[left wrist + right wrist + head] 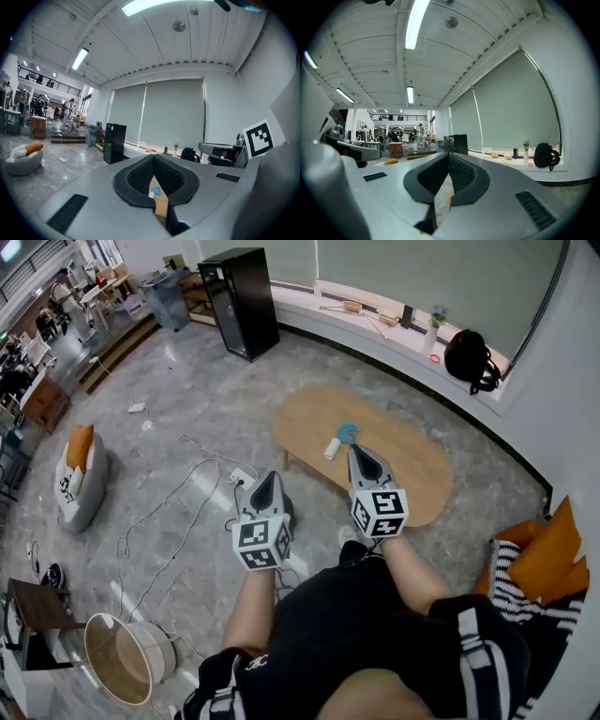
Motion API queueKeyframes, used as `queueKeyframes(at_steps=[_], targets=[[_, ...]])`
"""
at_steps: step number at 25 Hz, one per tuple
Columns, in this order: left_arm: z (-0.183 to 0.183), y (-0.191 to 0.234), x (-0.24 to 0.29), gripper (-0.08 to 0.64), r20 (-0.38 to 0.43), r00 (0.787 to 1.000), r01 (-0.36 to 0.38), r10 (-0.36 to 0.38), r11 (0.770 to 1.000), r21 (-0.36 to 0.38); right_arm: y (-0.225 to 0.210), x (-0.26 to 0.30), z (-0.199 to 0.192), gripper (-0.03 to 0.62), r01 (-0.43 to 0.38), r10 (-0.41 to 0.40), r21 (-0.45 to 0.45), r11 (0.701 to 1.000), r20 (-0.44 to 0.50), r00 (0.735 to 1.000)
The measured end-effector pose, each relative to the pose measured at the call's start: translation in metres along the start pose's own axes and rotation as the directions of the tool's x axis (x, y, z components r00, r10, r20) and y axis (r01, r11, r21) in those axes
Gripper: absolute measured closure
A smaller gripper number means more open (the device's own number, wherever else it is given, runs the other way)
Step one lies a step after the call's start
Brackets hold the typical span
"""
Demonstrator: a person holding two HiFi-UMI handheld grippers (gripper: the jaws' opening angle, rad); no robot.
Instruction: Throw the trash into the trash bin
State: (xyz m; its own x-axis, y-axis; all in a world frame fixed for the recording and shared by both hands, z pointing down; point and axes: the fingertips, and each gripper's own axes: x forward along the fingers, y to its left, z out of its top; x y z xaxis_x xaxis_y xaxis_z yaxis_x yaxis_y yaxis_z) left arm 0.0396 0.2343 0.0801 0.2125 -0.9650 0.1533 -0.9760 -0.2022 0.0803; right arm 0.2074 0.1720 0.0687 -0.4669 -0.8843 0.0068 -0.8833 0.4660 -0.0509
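Observation:
On the oval wooden table (412, 465) lie a white paper roll (332, 448) and a crumpled blue scrap (348, 432). My right gripper (359, 450) hovers just short of them, jaws shut and empty. My left gripper (267, 476) is over the floor beside the table's near left edge, jaws together with nothing held. Through the left gripper's (155, 186) narrow slit I see the blue scrap (157, 191) and the white roll (151, 194) on the table (162, 207). The right gripper view shows the right gripper's (442, 191) jaws closed. A white round bin (124, 658) with a tan inside stands on the floor at lower left.
A black cabinet (239, 301) stands at the back, and a black backpack (472, 360) sits on the window ledge. White cables (178, 512) trail across the grey floor. A seat with an orange cushion (80, 474) is at the left; orange cushions and striped fabric (544, 559) are at the right.

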Motion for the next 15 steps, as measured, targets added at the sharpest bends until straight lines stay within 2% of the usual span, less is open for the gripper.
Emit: queueKeyframes(at_steps=[4,8,11,15], targets=[[0.011,-0.003,0.075,0.548,-0.038,0.999,-0.008,0.008,1.0,0.012,-0.05,0.06,-0.003,0.58,-0.005,0.006,0.026,1.0,-0.036,0.999],[0.031,-0.006,0.142,0.548,-0.035,0.999,-0.029,0.031,0.998,0.051,-0.098,0.113,-0.006,0.58,-0.012,0.016,0.058,0.998,-0.069,0.998],[0.038,-0.009,0.192,0.548,-0.056,0.998,-0.038,0.039,0.999,0.031,-0.13,0.151,-0.009,0.58,-0.027,0.035,0.082,0.996,-0.095,0.995],[0.038,-0.007,0.241,0.548,-0.085,0.994,-0.063,0.064,0.998,0.01,-0.157,0.193,-0.018,0.58,-0.053,0.061,0.069,0.996,-0.128,0.99]])
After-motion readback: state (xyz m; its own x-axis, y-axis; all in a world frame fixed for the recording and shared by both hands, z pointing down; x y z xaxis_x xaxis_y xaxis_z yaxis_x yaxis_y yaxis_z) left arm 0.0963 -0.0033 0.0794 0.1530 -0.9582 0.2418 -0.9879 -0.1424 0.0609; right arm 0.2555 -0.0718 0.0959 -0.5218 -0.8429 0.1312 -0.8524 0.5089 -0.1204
